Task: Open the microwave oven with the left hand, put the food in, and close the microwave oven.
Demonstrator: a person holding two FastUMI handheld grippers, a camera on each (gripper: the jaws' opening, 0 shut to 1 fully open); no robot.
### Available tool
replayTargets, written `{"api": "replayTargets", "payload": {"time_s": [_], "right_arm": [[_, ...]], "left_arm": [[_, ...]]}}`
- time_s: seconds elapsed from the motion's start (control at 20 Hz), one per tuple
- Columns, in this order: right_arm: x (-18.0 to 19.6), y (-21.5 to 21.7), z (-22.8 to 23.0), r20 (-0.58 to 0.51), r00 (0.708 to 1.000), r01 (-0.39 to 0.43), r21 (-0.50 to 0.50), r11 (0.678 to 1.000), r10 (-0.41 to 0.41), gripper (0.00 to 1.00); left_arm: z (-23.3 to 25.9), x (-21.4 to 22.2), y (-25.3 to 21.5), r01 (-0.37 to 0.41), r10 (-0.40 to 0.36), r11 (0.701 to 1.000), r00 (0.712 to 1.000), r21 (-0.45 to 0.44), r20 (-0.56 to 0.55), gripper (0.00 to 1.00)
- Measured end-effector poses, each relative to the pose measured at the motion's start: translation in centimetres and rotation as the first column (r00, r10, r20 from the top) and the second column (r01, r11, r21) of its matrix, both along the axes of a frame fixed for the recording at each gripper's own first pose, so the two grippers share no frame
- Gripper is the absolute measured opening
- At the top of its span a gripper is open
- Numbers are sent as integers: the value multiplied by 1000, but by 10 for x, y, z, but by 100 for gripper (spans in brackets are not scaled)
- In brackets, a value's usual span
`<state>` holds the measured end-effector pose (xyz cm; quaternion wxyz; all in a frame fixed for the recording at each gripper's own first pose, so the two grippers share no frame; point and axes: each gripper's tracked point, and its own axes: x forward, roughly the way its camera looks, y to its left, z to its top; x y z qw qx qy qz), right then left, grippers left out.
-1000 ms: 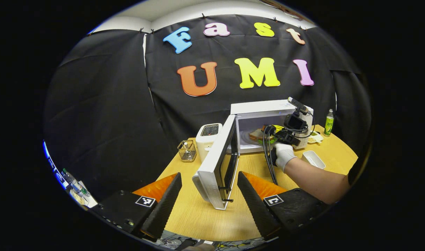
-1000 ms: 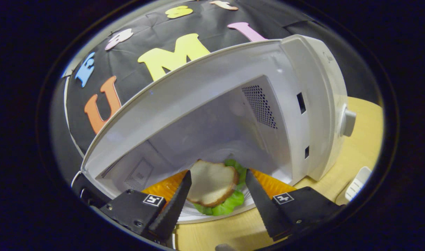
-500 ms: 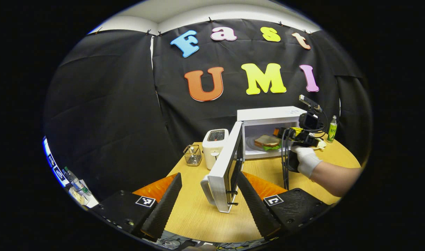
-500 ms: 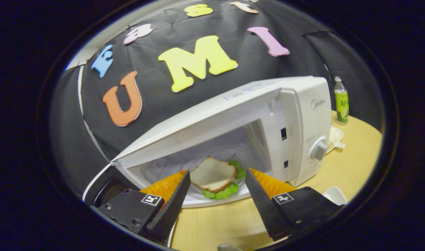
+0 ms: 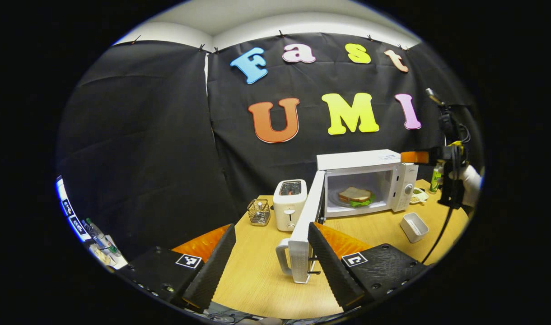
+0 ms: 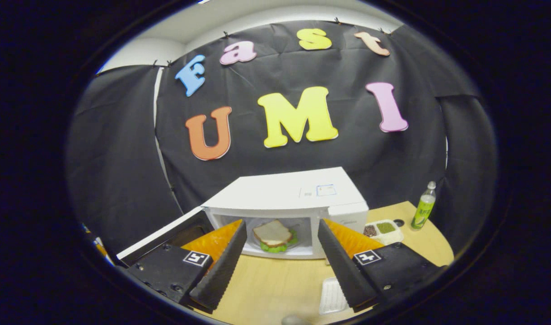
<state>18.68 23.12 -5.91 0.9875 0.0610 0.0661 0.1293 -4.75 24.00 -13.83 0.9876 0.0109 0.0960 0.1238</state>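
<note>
**Right gripper pulling back from the microwave, sandwich left inside**

Right gripper (image 6: pixel 280 257) is hanging released and empty, its fingers spread, raised above and in front of the microwave (image 6: pixel 287 194). In the left gripper view it (image 5: pixel 415 157) is sitting high to the right of the microwave, held by a gloved hand (image 5: pixel 469 178). Half a second ago it was just at the microwave's mouth; it is now backing up and away. Left gripper (image 5: pixel 272 266) is also hanging released, fingers apart, near the door (image 5: pixel 302 234), which is standing wide open in front of the microwave. The sandwich (image 5: pixel 355 196) is lying inside the microwave on its plate. A toaster (image 5: pixel 290 198) is standing left of the microwave.
</note>
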Motion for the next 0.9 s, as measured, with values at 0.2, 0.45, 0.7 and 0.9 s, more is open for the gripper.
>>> {"api": "replayTargets", "payload": {"time_s": [0.2,0.45,0.7,0.9], "right_arm": [[-45,-45,41,67,997,34,-76,997,-29,92],[-91,-99,70,108,990,106,-122,987,-93,92],[-124,-130,76,98,984,159,-116,980,-148,92],[-135,-140,67,59,982,187,-121,975,-181,92]], "left_arm": [[-2,2,13,-7,7,1000,1000,4,30,97],[-13,15,23,3,-4,1000,999,21,32,96],[-27,33,29,27,-27,1000,999,-13,29,74],[-56,52,30,81,-81,996,997,-44,-5,22]]}}
